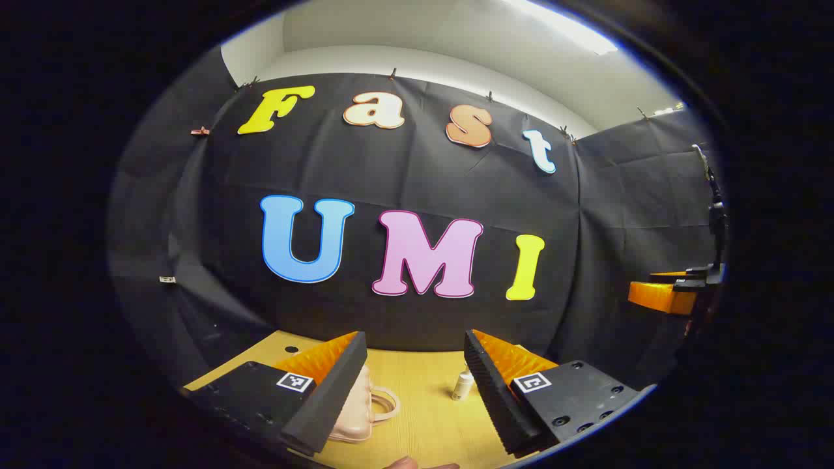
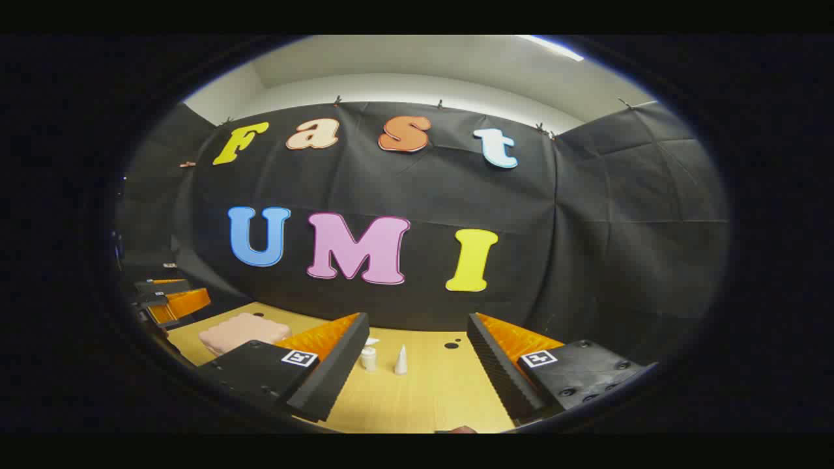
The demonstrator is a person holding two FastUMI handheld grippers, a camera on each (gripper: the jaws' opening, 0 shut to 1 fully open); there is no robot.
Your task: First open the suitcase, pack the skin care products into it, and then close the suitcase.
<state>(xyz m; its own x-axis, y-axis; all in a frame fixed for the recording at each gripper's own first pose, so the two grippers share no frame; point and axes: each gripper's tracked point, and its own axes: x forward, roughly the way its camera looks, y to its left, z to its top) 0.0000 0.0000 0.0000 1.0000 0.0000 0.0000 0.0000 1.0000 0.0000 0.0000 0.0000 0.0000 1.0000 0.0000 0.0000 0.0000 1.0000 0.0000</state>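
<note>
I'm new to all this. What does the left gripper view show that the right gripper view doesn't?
Left gripper view: the pink suitcase up close with its handle, beside the open left claw. Right gripper view: a white cone-shaped item next to a small bottle, ahead of the open right claw. Both: the wooden table, the closed suitcase, and the other claw off at the edge.

A recording booth, not a home.
We see black cloth walls (image 2: 586, 215) clipped up around a pale wooden surface (image 2: 430, 391), under a white ceiling (image 1: 456, 39).
</note>
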